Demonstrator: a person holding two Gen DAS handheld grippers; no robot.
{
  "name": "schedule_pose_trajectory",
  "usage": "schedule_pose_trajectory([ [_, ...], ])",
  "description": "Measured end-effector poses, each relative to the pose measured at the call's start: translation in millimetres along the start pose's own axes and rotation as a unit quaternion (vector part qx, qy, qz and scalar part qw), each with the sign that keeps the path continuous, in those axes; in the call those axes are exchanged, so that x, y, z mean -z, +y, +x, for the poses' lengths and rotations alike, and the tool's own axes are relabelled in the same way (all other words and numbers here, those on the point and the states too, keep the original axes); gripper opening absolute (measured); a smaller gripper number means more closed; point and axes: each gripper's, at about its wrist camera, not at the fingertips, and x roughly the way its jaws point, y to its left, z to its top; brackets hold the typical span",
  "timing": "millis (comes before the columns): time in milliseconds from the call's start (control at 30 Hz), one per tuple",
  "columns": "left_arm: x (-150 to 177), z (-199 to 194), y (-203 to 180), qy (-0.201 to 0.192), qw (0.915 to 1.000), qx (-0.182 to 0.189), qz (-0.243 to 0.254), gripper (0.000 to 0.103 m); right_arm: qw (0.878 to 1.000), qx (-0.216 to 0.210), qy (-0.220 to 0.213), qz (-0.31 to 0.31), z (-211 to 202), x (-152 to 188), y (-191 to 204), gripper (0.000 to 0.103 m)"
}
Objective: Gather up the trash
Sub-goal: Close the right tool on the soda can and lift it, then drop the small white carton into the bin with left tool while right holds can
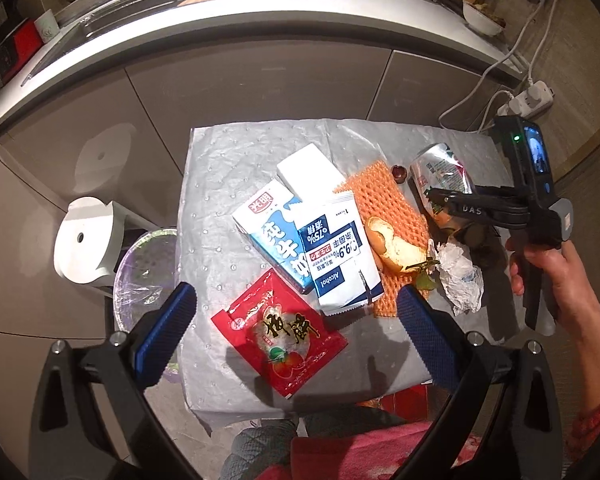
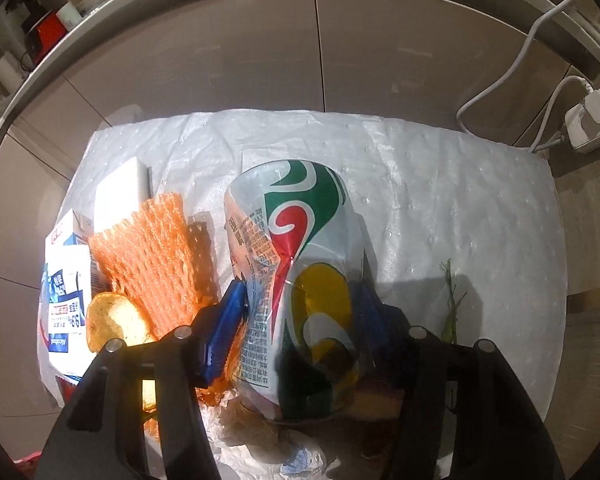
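Right gripper [image 2: 300,312] closing on crushed silver can w/ green, red and yellow print [image 2: 296,276], centre of right wrist view.
Blue pads flank the can, left pad touching; firm grip not confirmed. Can lies on grey-padded desk [image 2: 440,184], just right of orange foam net [image 2: 156,256]. Advise: seat pads mid-body, clear of net, squeeze before lift. Left gripper [image 1: 296,332] open above red sachet [image 1: 280,332], holding nothing.

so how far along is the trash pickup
Done: nothing visibly collected; the lined bin looks empty. In hand: the right gripper is shut on the crushed can. Left: red packet, milk carton, wipes pack, foam net, peel on the table; left gripper open.
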Motion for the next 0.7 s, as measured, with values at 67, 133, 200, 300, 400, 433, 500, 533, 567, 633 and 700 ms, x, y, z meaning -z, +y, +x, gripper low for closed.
schedule_pose_trajectory([
  [67,-2.9,13.0,0.5,0.015,0.9998,0.014,-0.003,0.096,1.000,-0.006,-0.011,0.007,-7.6,1.3,-5.4,0.058],
  [133,-5.6,23.7,1.1,0.021,0.9995,0.023,-0.010,0.096,1.000,-0.013,-0.019,0.017,-19.7,4.3,-7.2,0.058],
  [200,-9.4,36.0,1.5,0.027,0.9991,0.028,-0.018,0.096,0.999,-0.021,-0.025,0.027,-29.4,7.6,-12.6,0.058],
  [300,-18.0,56.9,-0.8,0.040,0.9988,0.022,-0.016,0.096,0.998,-0.027,-0.036,0.036,-46.0,10.1,-22.1,0.058],
  [400,-27.1,77.7,-0.3,0.062,0.9977,0.027,-0.012,0.096,0.998,-0.034,-0.044,0.042,-62.0,13.5,-27.8,0.058],
  [433,-30.4,83.9,-0.3,0.067,0.9973,0.027,-0.011,0.096,0.997,-0.037,-0.045,0.044,-65.7,14.0,-26.7,0.058],
  [500,-35.4,94.2,1.3,0.077,0.9966,0.027,-0.012,0.096,0.997,-0.039,-0.048,0.044,-71.5,16.5,-25.6,0.058],
  [533,-37.7,99.2,1.5,0.082,0.9961,0.029,-0.012,0.096,0.997,-0.038,-0.049,0.044,-71.1,17.0,-25.1,0.058],
  [567,-39.8,102.9,1.3,0.085,0.9958,0.032,-0.011,0.096,0.997,-0.039,-0.049,0.044,-72.8,18.6,-25.9,0.058],
  [633,-43.0,109.8,-0.5,0.091,0.9954,0.030,-0.005,0.096,0.997,-0.039,-0.049,0.045,-70.4,19.2,-23.2,0.058],
  [700,-44.2,115.0,-2.8,0.095,0.9951,0.029,0.000,0.095,0.997,-0.041,-0.048,0.048,-71.4,20.7,-24.8,0.058],
])
